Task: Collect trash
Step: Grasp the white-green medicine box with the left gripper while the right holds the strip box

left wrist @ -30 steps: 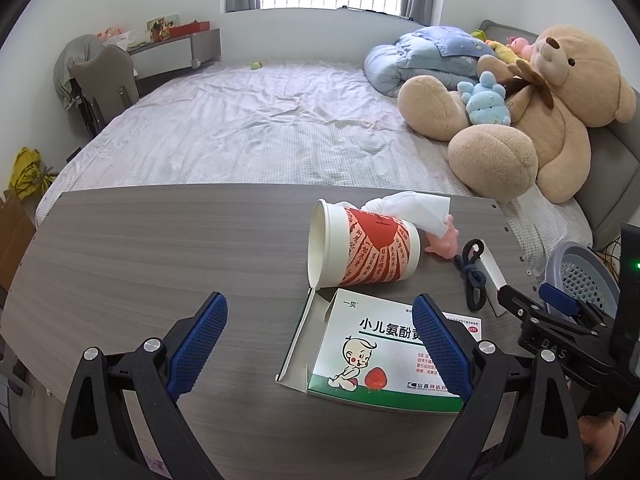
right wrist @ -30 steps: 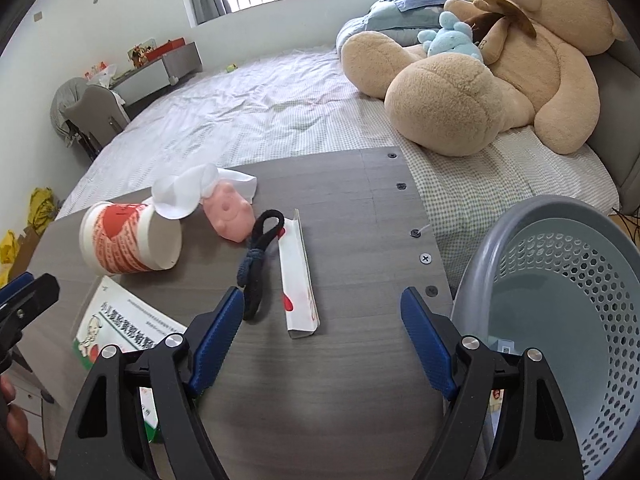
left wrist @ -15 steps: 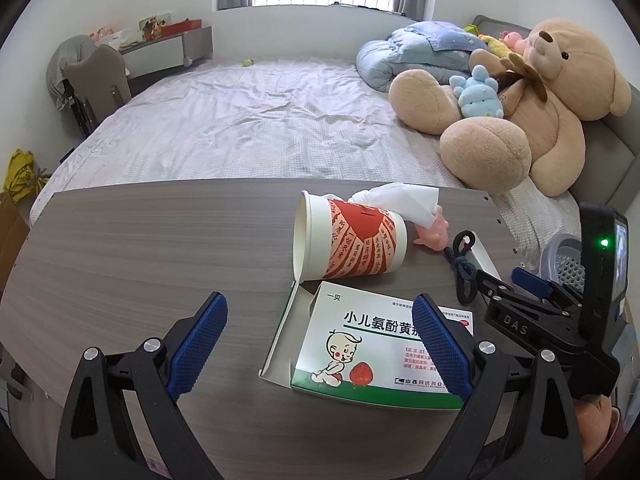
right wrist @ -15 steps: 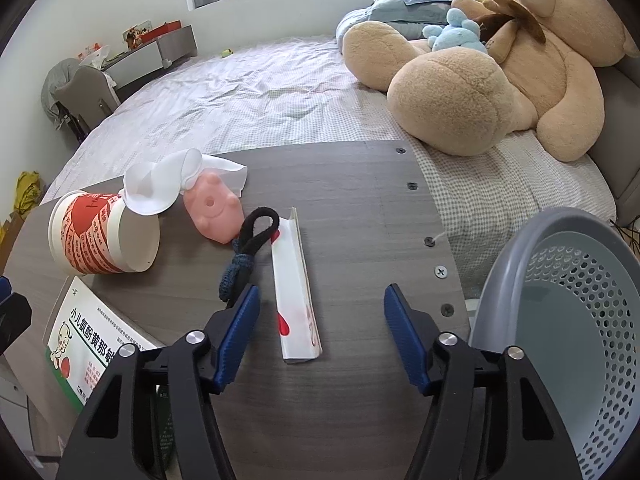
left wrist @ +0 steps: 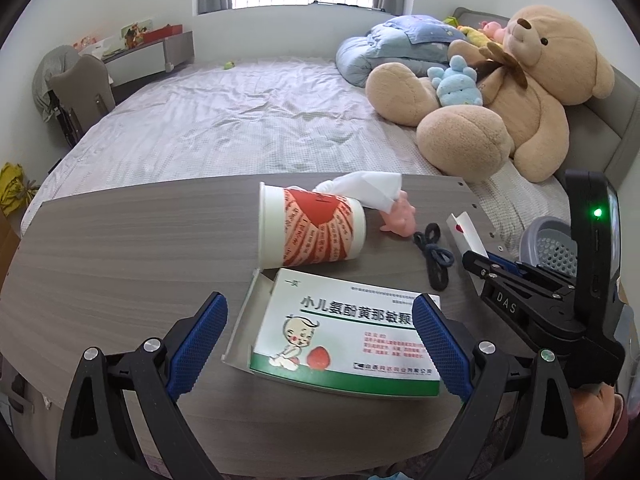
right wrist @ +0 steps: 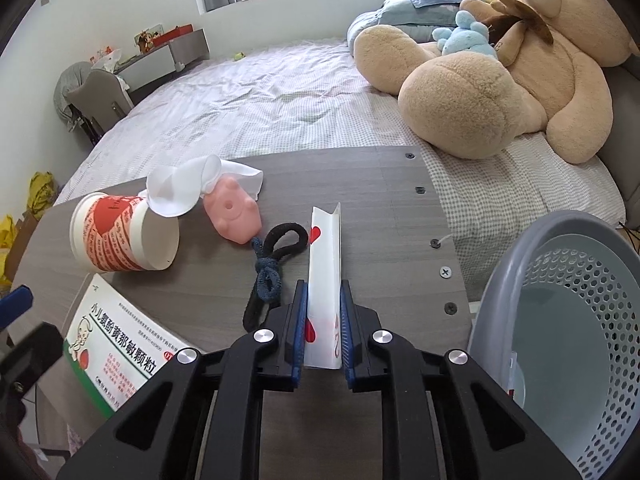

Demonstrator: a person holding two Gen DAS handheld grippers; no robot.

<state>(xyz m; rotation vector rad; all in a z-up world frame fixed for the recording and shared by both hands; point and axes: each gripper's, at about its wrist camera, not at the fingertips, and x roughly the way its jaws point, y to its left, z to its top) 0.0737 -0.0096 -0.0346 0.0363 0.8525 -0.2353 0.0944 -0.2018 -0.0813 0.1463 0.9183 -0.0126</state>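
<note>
My right gripper (right wrist: pixel 323 320) is shut on a folded white card with red hearts (right wrist: pixel 325 256), which also shows in the left wrist view (left wrist: pixel 466 234). A grey perforated basket (right wrist: pixel 560 320) stands to its right, beside the table. My left gripper (left wrist: pixel 320 340) is open above a green-and-white medicine box (left wrist: pixel 344 336). A red-and-white paper cup (left wrist: pixel 310 226) lies on its side behind the box, with a crumpled white tissue (left wrist: pixel 368 190) at its base.
A pink toy pig (right wrist: pixel 232 214) and a dark hair tie (right wrist: pixel 272 264) lie on the grey wooden table (left wrist: pixel 120 248) left of the card. A bed with a large teddy bear (left wrist: pixel 500 92) is behind the table.
My right gripper moved forward and closed on the white card. My left gripper moved closer over the medicine box and stayed open.
</note>
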